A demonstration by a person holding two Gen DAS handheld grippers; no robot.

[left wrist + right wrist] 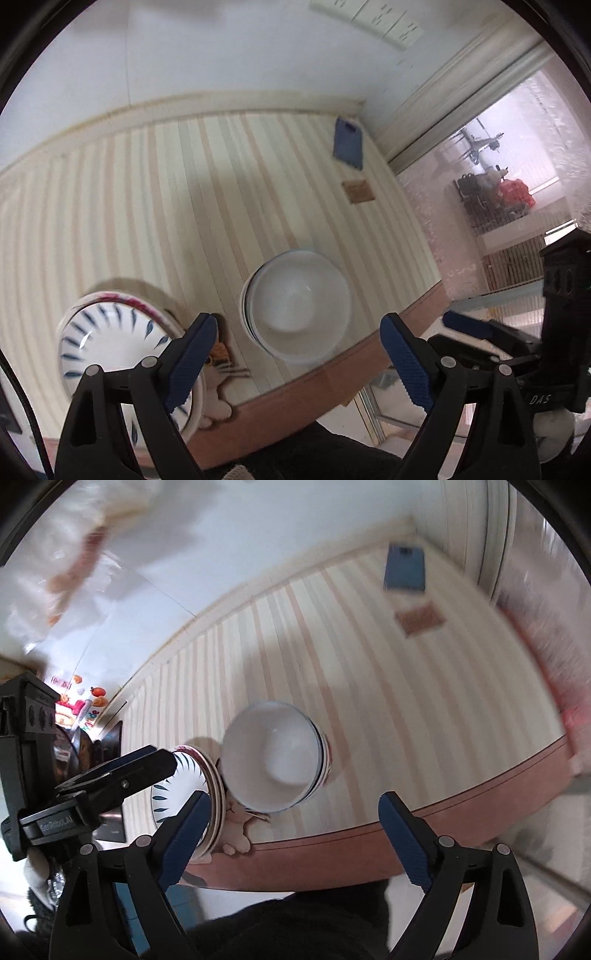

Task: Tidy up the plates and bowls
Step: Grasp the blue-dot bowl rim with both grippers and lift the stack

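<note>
On the striped table stands a stack of white bowls, nested and upright, near the front edge. To its left sits a stack of plates with blue leaf marks and a red-patterned rim. My left gripper hovers open above and in front of the bowls, holding nothing. In the right wrist view the bowls and plates lie side by side. My right gripper is open and empty, just short of the bowls. The left gripper's fingers reach over the plates.
A cat-shaped mat lies under the plates' right side. A blue board and a brown square coaster lie at the table's far right. The brown table edge runs close in front, and a glass door stands right.
</note>
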